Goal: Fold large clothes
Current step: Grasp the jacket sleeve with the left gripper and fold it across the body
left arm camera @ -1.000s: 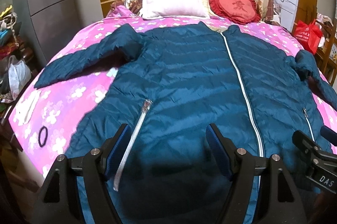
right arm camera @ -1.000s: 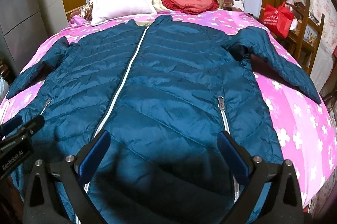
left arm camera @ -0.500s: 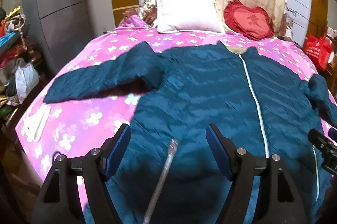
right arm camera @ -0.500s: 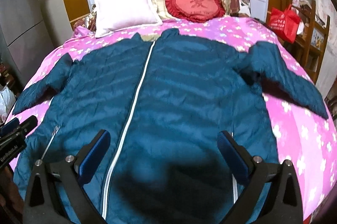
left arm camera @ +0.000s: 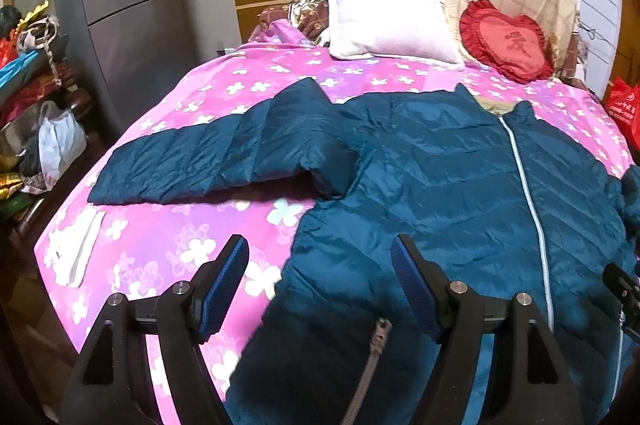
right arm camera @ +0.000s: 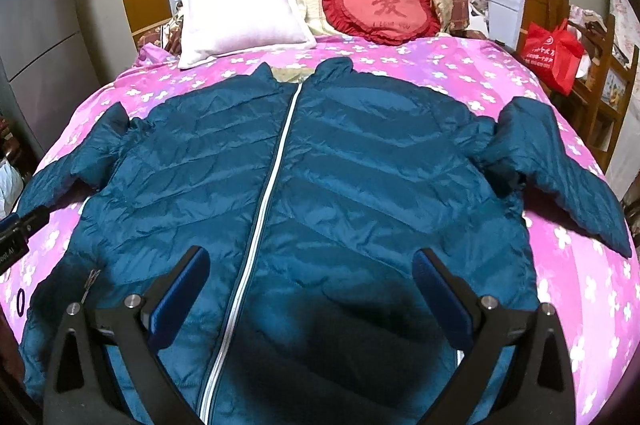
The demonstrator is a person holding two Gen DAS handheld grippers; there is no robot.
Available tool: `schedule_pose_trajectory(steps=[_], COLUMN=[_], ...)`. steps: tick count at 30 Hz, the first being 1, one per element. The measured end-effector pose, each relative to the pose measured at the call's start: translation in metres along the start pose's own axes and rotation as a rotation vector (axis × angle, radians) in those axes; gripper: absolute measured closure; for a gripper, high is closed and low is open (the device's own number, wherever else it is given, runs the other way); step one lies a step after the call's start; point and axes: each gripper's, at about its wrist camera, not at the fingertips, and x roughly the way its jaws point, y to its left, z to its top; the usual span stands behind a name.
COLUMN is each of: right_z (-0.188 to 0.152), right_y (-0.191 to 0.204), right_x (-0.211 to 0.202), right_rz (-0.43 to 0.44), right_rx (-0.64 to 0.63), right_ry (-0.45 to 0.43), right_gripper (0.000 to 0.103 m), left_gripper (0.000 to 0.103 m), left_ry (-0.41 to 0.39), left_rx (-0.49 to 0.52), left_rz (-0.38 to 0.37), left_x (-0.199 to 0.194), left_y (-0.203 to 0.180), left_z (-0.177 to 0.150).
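Observation:
A dark teal quilted jacket (right arm camera: pixel 340 185) lies flat and zipped on a pink flowered bed (right arm camera: pixel 568 265), collar towards the pillows. Both sleeves spread sideways: the left sleeve (left arm camera: pixel 224 161) in the left wrist view, the right sleeve (right arm camera: pixel 568 177) in the right wrist view. My left gripper (left arm camera: pixel 320 285) is open and empty above the jacket's left side edge, near the pocket zipper (left arm camera: pixel 368 365). My right gripper (right arm camera: pixel 312 289) is open and empty above the lower front, just right of the white centre zipper (right arm camera: pixel 260 225).
A white pillow (right arm camera: pixel 244 13) and a red heart cushion (right arm camera: pixel 380 9) lie at the head of the bed. A grey cabinet (left arm camera: pixel 128 5) and piled bags (left arm camera: pixel 60 145) stand left of the bed. A red bag (right arm camera: pixel 556 53) and wooden shelves are at the right. A white cloth (left arm camera: pixel 76 249) lies at the bed's left edge.
Both grippers have pulled back and risen from the jacket. The left one has shifted left, so the left sleeve and bed edge now show. Both stay open.

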Motion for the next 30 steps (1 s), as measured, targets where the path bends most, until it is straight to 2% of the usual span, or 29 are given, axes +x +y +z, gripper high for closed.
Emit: schedule_pose_trajectory(steps=[10,23,30], right_z=[0.012,0.025,0.027], right_y=[0.003,0.003,0.008], right_x=[0.036,0.081,0.087], right_rz=[-0.001,0.003,0.015], right_rx=[-0.004,-0.002,-0.014], right_ry=[0.032,0.058,0.064], right_gripper=[0.000,0.000,0.000], left_gripper=[0.051,0.051,0.051], left_ry=[0.012,0.088,0.134], left_rx=[-0.031,-0.181,-0.334], left_rz=[0.036,0.081,0.101], left_x=[0.034,0.089,0.115], left_y=[0.022,0.111,0.177], left_z=[0.019,0.043,0.046])
